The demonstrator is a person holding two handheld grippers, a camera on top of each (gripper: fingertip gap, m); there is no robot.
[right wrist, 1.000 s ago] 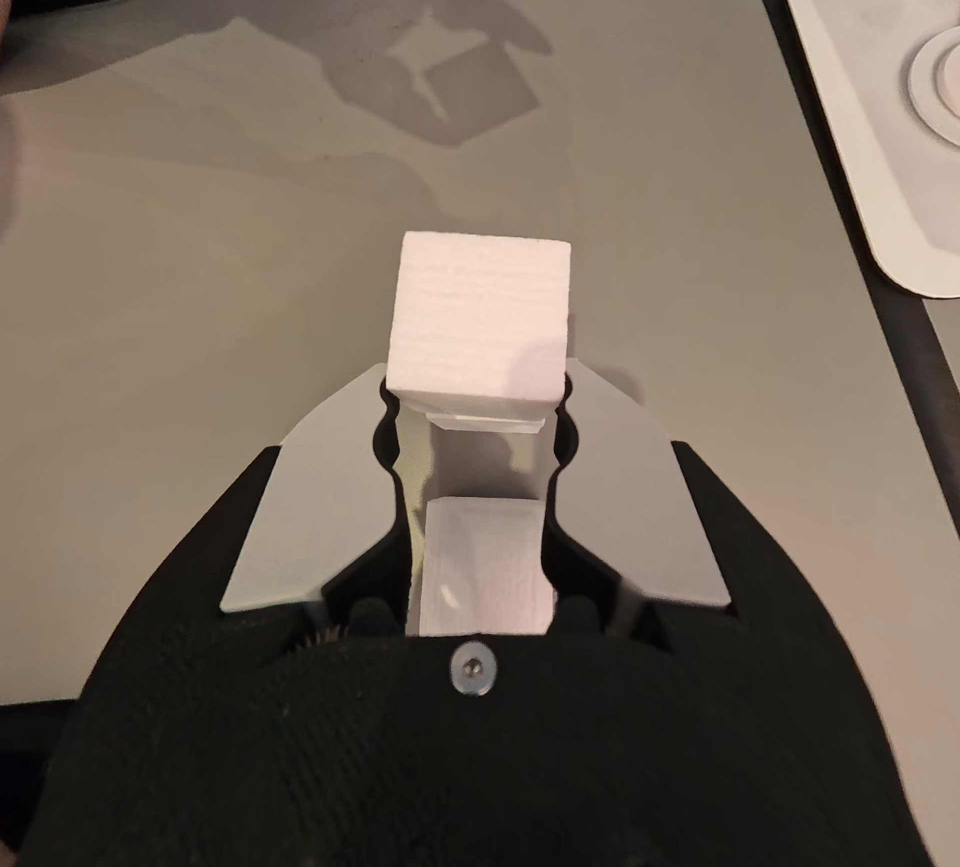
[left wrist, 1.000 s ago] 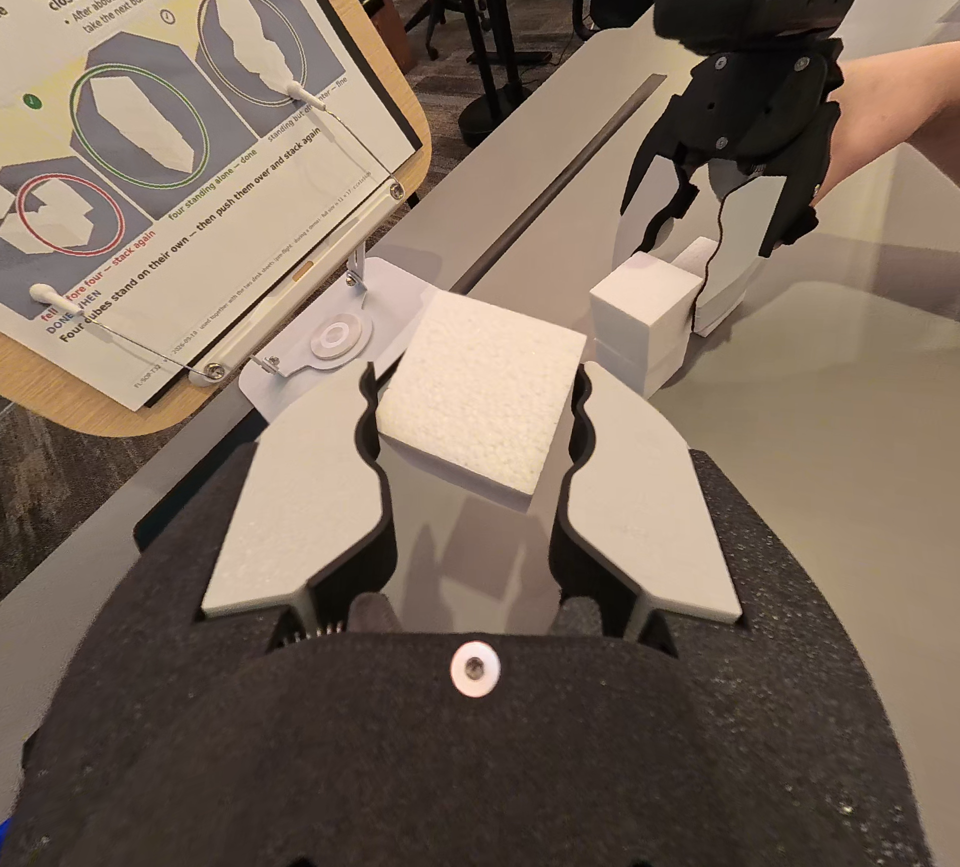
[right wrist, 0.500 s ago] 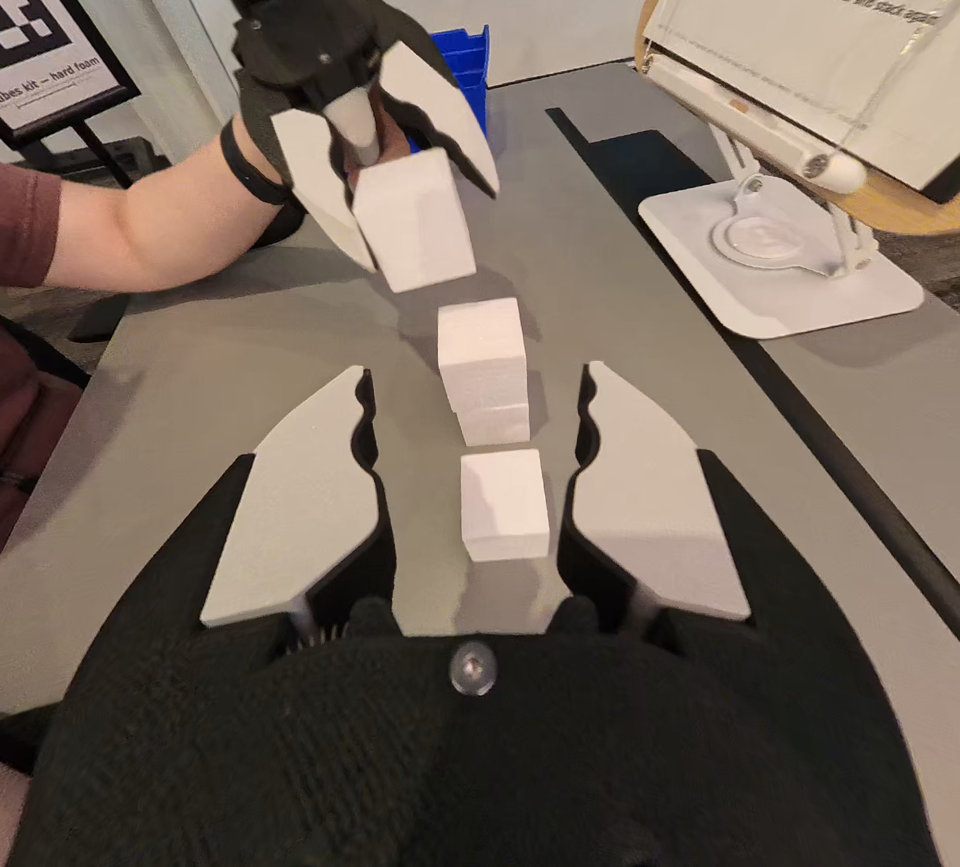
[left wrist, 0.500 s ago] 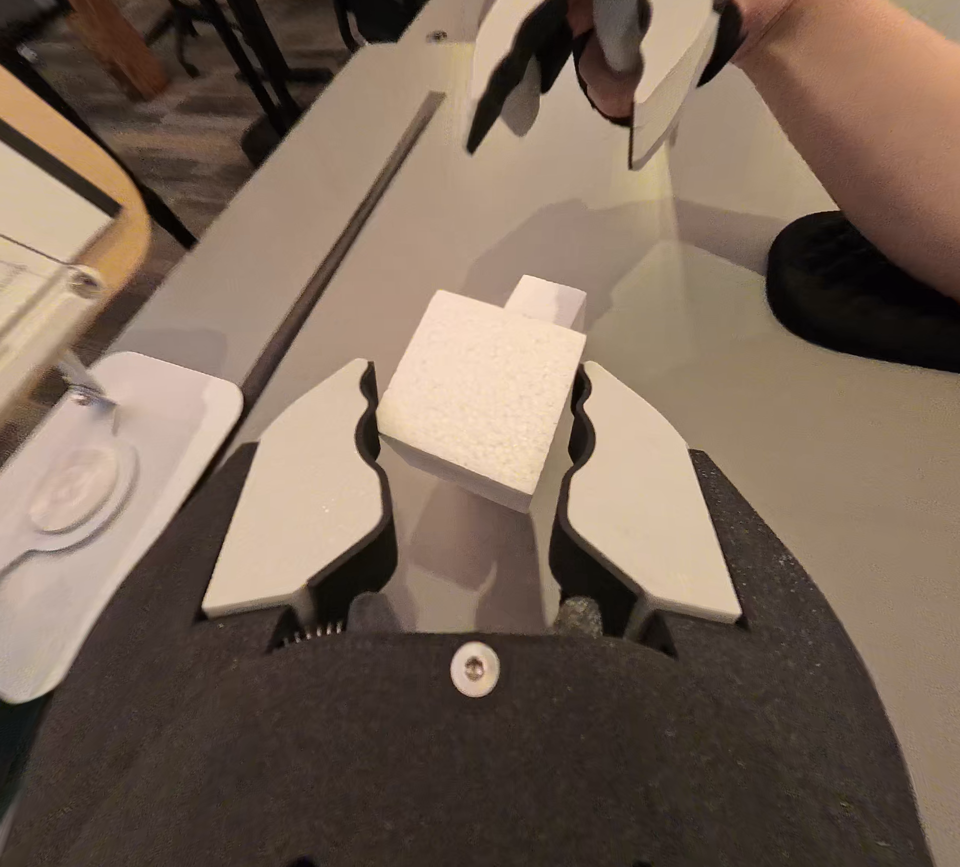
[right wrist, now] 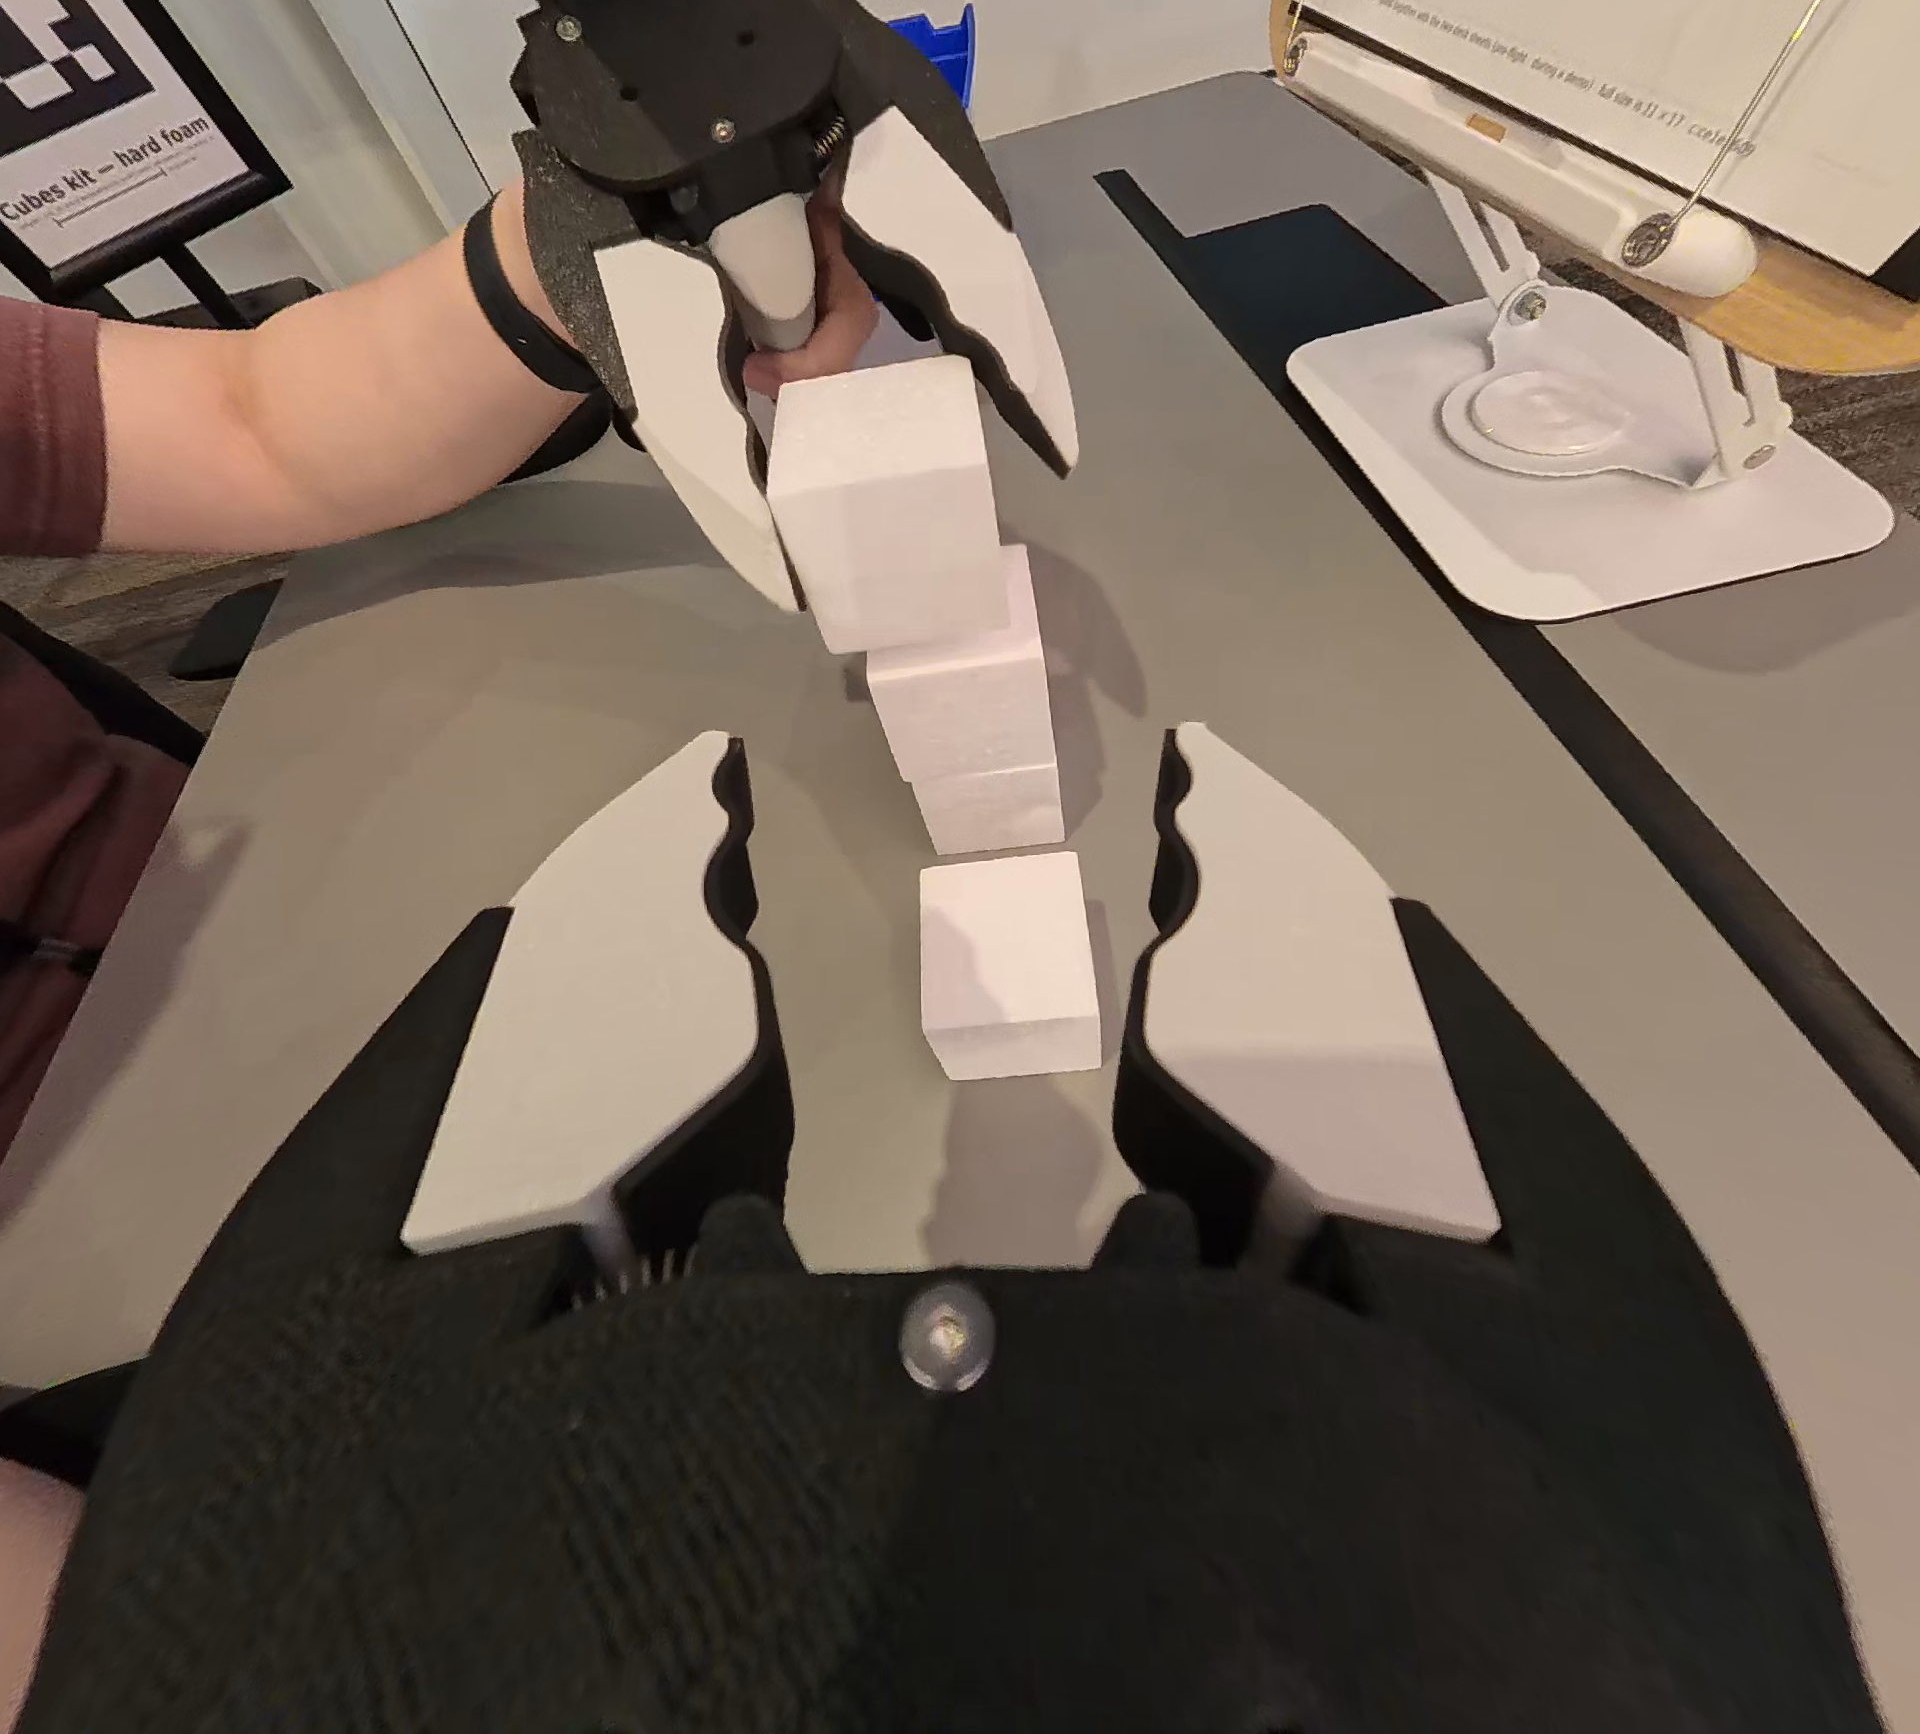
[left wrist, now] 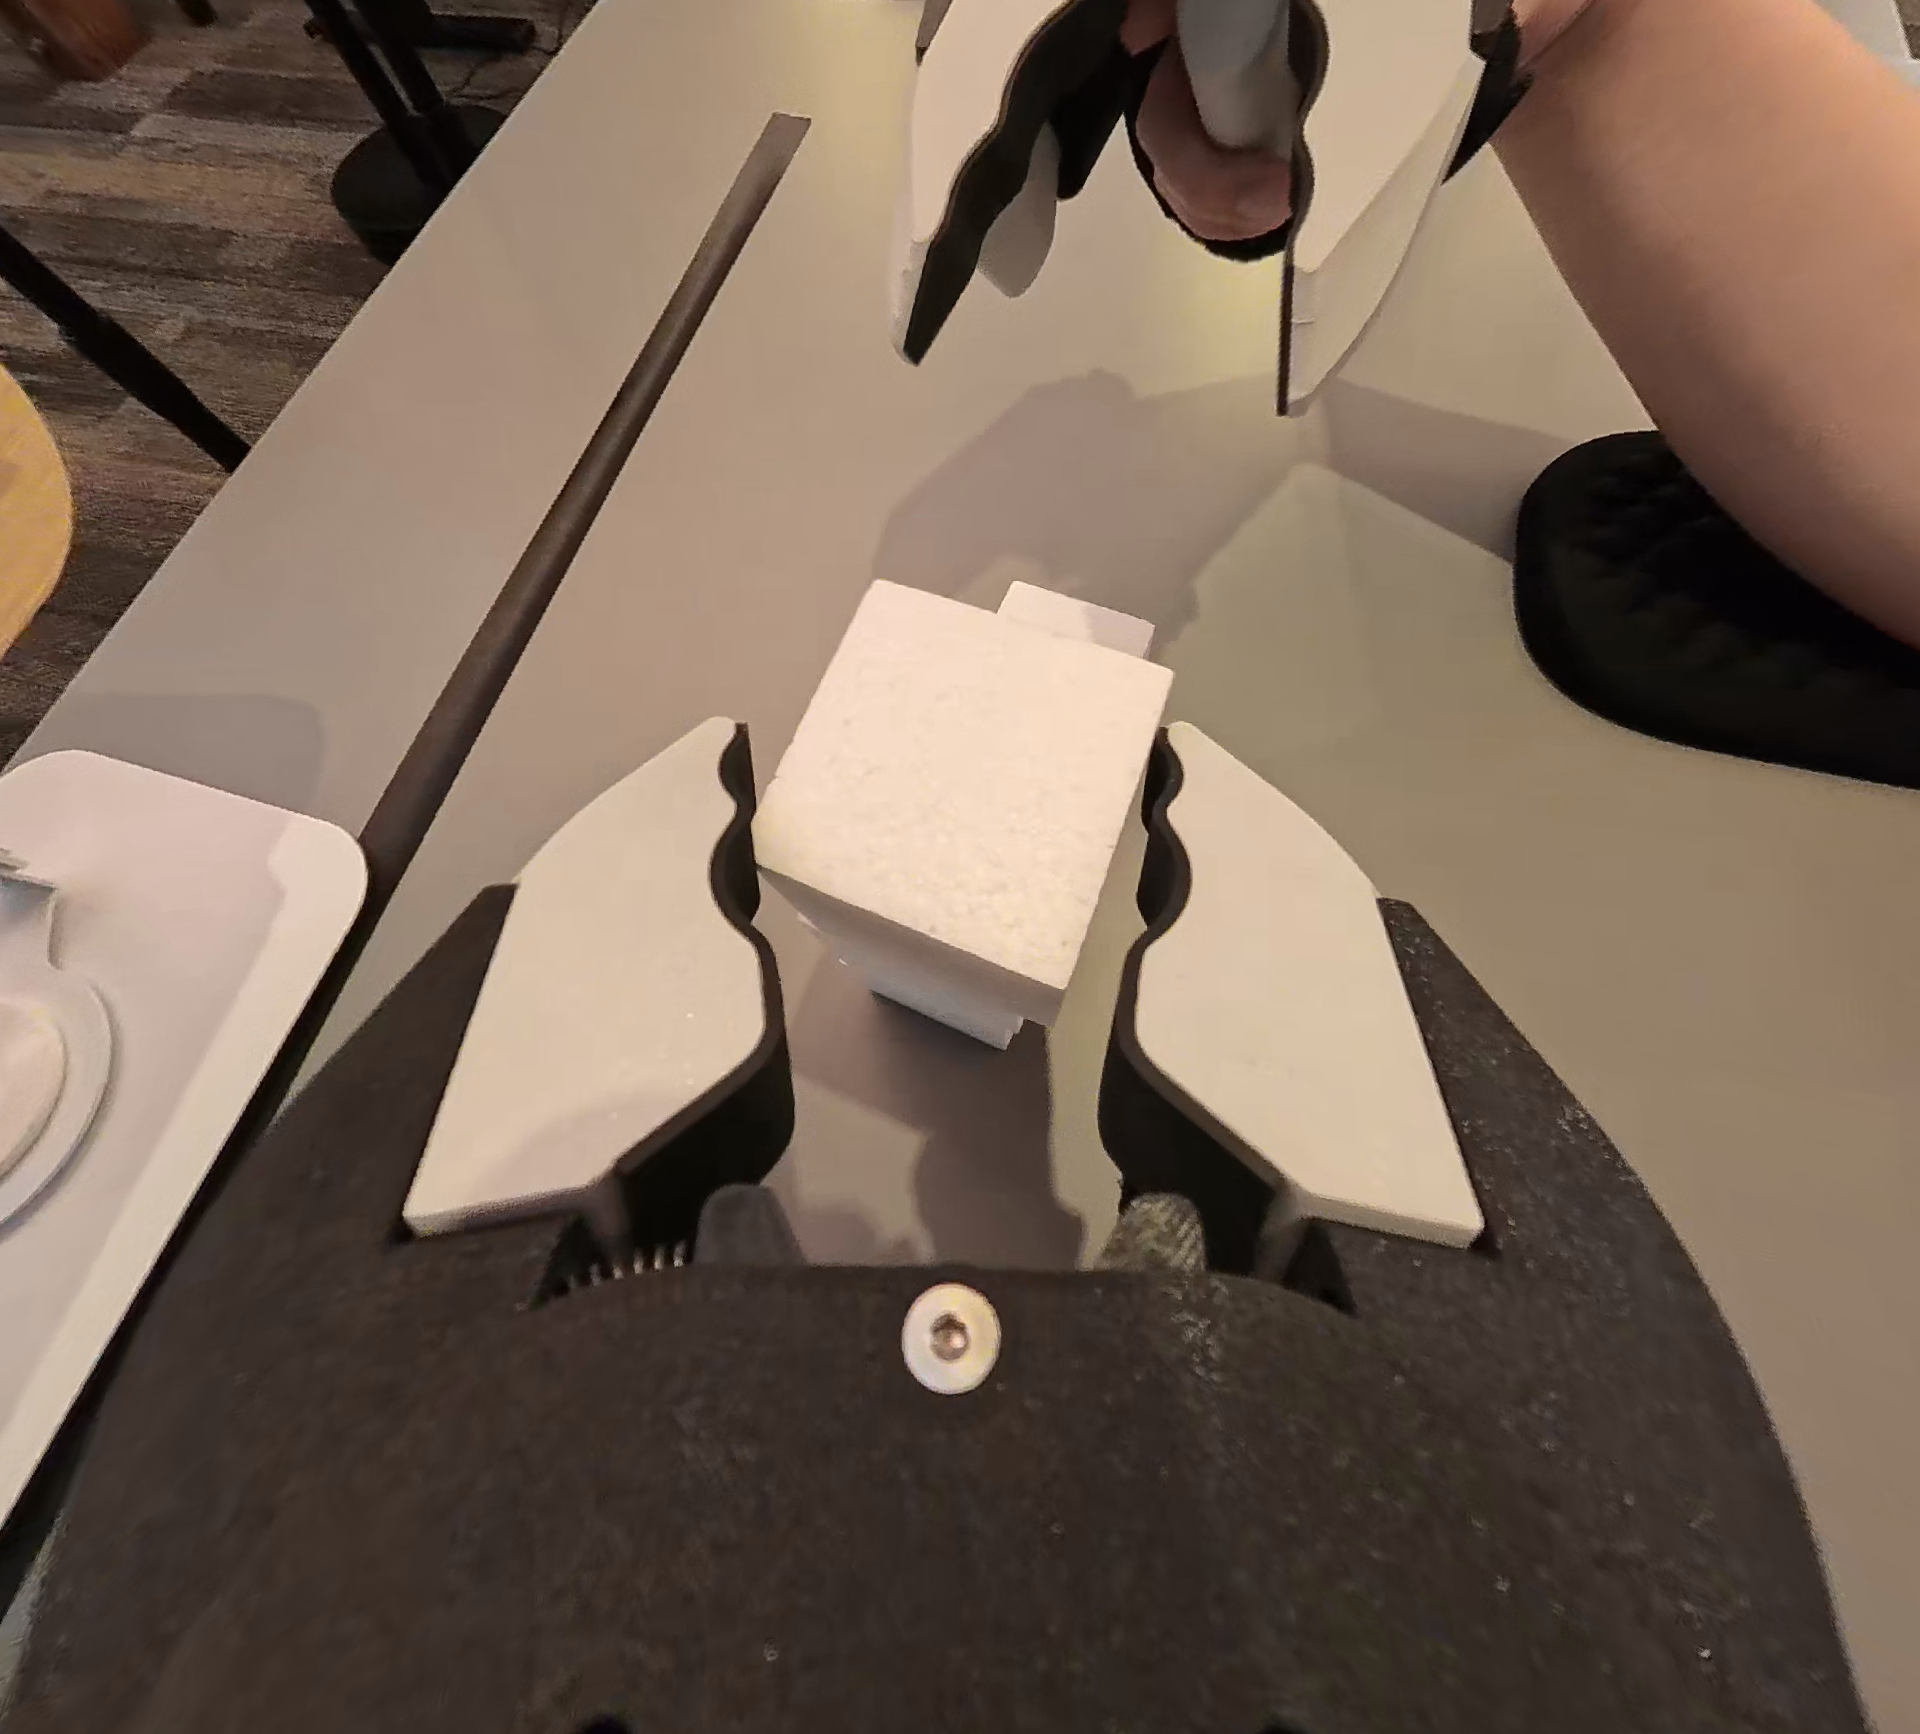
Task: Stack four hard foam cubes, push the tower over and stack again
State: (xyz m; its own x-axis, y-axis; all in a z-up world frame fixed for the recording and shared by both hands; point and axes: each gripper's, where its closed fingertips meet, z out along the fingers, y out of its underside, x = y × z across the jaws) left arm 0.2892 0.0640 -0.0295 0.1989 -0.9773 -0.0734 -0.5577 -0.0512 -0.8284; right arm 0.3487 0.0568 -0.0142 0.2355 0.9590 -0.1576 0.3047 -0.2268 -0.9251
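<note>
The top foam cube (right wrist: 878,505) sits on a stack of two cubes (right wrist: 971,708) near the middle of the grey table (right wrist: 1299,645), overhanging toward the left gripper (right wrist: 914,531). That gripper's jaws bracket the top cube: one finger (right wrist: 696,427) lies against its side, the other finger (right wrist: 987,302) stands off it, so whether it grips or has let go cannot be told. A fourth cube (right wrist: 1008,967) lies alone on the table just before the stack, between the spread, empty jaws of the right gripper (right wrist: 951,843), touching neither. Bare table lies open left of the stack; a white stand base (right wrist: 1621,479) sits well apart to the right, beyond a dark seam (right wrist: 1455,562)
</note>
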